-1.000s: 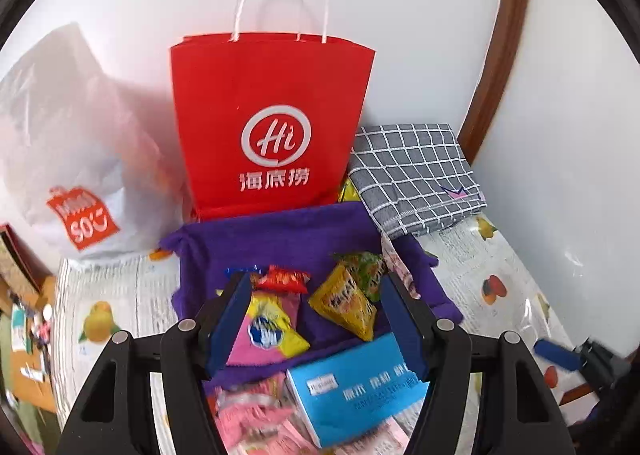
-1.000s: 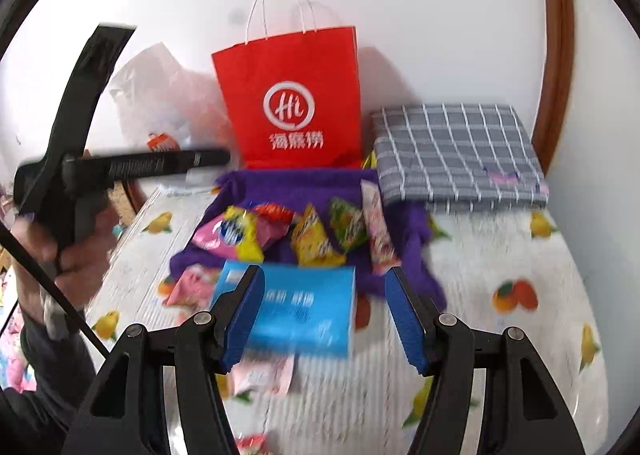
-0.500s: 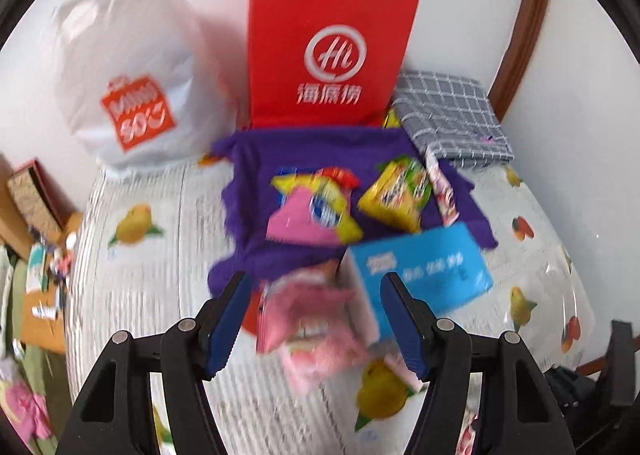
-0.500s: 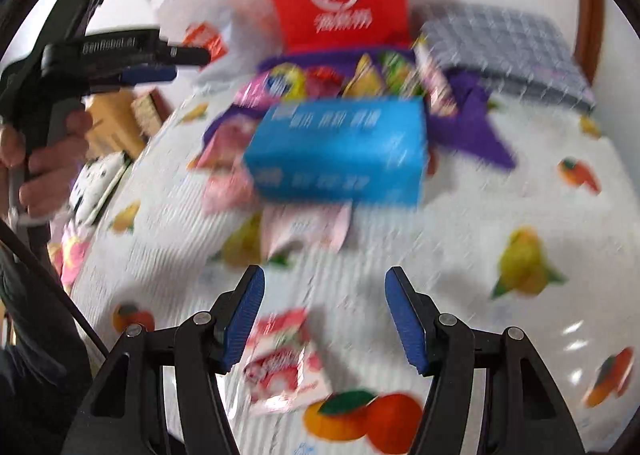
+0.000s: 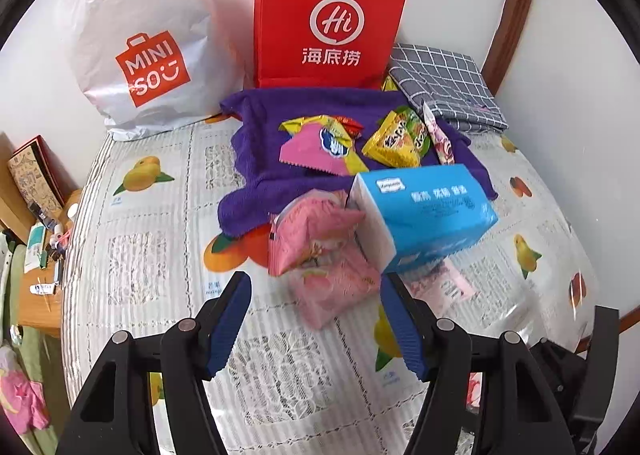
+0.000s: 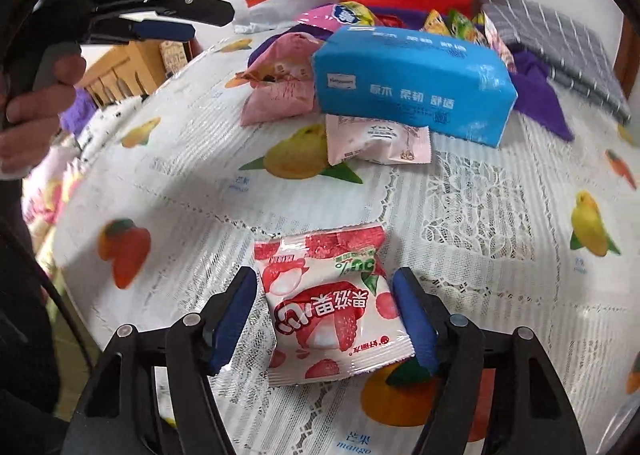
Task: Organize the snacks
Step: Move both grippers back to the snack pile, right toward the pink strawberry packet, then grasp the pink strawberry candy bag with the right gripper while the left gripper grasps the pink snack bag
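Between the spread-apart fingers of the right gripper sits a red-and-white lychee candy packet, ungrabbed, so pickup looks underway; next it needs squeezing shut.

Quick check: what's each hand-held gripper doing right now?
Left hand-held gripper: open, holding nothing.
Right hand-held gripper: open, straddling the lychee snack packet, not gripping it.

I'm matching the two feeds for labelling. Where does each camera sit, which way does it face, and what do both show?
Left wrist: rides the left gripper, looking over the fruit-print tablecloth toward the red paper bag; its open blue fingers show.
Right wrist: rides the right gripper, angled down at the red-and-white lychee candy packet between its open fingers; the person's left hand shows.
Shared: blue tissue pack, red bag.
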`<state>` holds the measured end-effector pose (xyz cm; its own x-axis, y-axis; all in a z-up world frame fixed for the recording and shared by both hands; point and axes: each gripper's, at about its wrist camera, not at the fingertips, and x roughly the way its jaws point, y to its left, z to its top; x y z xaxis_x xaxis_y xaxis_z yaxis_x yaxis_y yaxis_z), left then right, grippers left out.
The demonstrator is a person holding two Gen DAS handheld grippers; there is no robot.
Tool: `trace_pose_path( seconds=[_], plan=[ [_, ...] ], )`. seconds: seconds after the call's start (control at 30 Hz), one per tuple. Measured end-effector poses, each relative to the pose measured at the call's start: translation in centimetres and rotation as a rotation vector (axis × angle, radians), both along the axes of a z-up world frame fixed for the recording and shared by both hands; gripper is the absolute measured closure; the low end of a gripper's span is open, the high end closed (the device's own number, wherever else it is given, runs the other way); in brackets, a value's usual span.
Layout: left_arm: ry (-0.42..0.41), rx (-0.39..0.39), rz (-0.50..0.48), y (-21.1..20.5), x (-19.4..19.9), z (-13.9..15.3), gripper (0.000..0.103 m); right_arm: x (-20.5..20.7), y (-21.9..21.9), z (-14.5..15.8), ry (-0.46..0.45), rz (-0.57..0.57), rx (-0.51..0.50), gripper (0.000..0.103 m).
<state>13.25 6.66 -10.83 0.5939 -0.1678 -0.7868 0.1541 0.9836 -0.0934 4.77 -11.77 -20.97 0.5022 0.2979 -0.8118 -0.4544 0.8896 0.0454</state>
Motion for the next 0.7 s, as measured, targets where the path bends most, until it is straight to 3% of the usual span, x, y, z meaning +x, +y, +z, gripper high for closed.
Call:
trace_pose_path(
  seconds=[0.07,0.17,0.5,0.6,0.7],
  plan=[
    [0.013,0.002,0.003,0.0,0.1,-0.8,0.038,-0.3,0.4,-0.1,-0.042,-0.005,-0.049,0.04],
    [0.034,0.004,0.003,-0.2,0.5,-2.1,0.038,-0.3,0.1,0.1,-0.054,-0.012,-0.04,0.048],
    [-0.027,0.073,0.043,-1.2,3.5,-3.4,0.038,2.7,-4.8,1.7,-0.114,-0.14,-0.03,0.049],
    [-0.019,0.044,0.013,-1.4,4.8,-4.0,0.038,4.0,-6.7,2.1,-0.128,-0.192,-0.021,0.049],
    [-0.033,0.069,-0.023,-2.3,5.4,-4.6,0.038,5.6,-8.5,2.3,-0.135,-0.236,-0.025,0.049]
  ],
)
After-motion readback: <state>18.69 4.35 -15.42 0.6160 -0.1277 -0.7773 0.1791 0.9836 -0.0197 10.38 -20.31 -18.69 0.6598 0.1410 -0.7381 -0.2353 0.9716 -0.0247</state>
